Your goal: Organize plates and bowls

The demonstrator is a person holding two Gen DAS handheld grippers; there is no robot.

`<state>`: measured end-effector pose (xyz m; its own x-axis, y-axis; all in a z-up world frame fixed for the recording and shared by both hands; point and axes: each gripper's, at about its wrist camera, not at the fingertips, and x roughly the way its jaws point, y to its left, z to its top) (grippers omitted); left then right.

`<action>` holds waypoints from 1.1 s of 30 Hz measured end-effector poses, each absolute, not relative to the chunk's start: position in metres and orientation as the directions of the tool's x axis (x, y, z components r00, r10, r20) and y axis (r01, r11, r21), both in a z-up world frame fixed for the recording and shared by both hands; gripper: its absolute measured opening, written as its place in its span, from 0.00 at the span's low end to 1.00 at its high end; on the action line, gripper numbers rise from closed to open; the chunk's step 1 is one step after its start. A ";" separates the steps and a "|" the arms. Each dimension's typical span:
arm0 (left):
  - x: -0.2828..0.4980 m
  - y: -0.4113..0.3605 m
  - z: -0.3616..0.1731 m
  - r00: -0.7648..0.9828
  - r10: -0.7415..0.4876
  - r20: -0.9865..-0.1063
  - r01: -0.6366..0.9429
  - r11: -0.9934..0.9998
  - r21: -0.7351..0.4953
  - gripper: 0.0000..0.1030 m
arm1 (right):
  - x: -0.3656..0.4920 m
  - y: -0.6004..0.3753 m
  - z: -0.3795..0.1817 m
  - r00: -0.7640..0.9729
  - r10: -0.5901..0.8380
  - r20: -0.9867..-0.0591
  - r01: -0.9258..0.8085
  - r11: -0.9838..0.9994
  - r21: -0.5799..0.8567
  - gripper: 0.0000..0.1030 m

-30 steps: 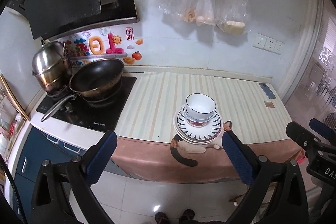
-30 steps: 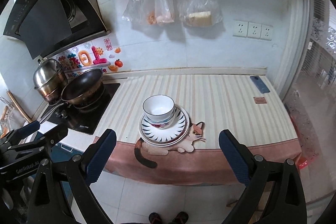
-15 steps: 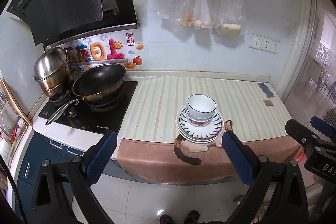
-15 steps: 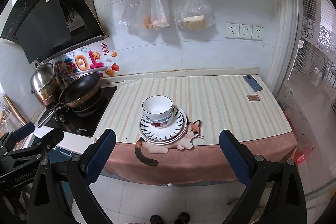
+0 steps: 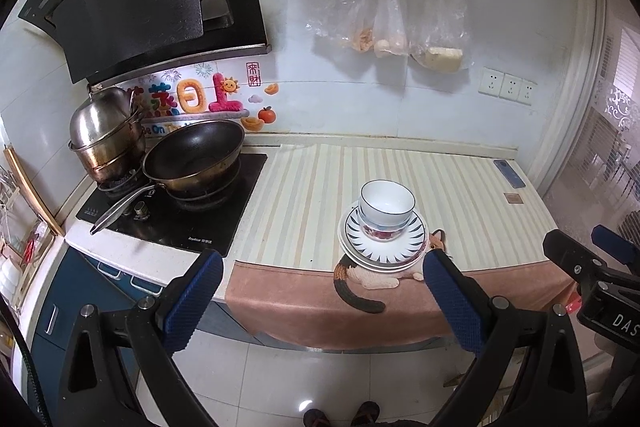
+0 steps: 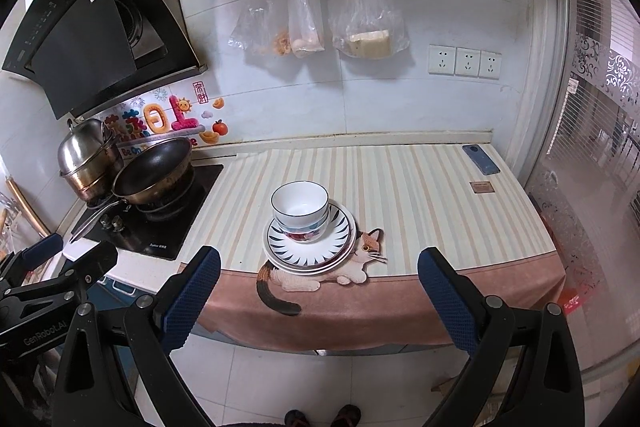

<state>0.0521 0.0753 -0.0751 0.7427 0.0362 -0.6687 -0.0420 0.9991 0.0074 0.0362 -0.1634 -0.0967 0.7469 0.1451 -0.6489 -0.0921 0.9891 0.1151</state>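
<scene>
A stack of plates [image 5: 382, 251] [image 6: 310, 251], the top one white with dark rays, rests near the front edge of the striped counter. White bowls [image 5: 386, 205] [image 6: 300, 207] are nested in a stack on the plates. My left gripper [image 5: 320, 293] hangs open in front of the counter, well short of the stack, with nothing between its blue pads. My right gripper [image 6: 318, 293] is also open and empty, held off the counter's front edge. Each gripper shows at the edge of the other's view.
A dark wok [image 5: 194, 155] and steel pots [image 5: 106, 131] sit on the hob at the left. A phone [image 6: 480, 159] and a small card [image 6: 482, 187] lie at the counter's far right. Plastic bags [image 6: 320, 19] hang on the wall. Shoes [image 5: 340, 415] show on the tiled floor below.
Both grippers have drawn back and up from the counter, so the stack looks smaller and more wall shows. The plates and bowls have not moved.
</scene>
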 end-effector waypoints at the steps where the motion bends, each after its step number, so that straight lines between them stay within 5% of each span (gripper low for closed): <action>1: 0.052 0.075 -0.076 0.743 0.038 -0.668 -0.044 0.999 0.008 1.00 | 0.035 -0.164 -0.097 0.746 0.148 -0.650 -0.094 0.989 0.117 0.98; 33: 0.048 0.066 -0.081 0.737 0.053 -0.674 -0.081 0.997 -0.010 1.00 | 0.048 -0.159 -0.106 0.733 0.146 -0.664 -0.096 0.989 0.112 0.98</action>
<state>0.0484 0.0655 -0.0813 0.7370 0.0532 -0.6738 -0.0811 0.9967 -0.0100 0.0476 -0.1591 -0.1061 0.7330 0.1463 -0.6643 -0.0955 0.9891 0.1124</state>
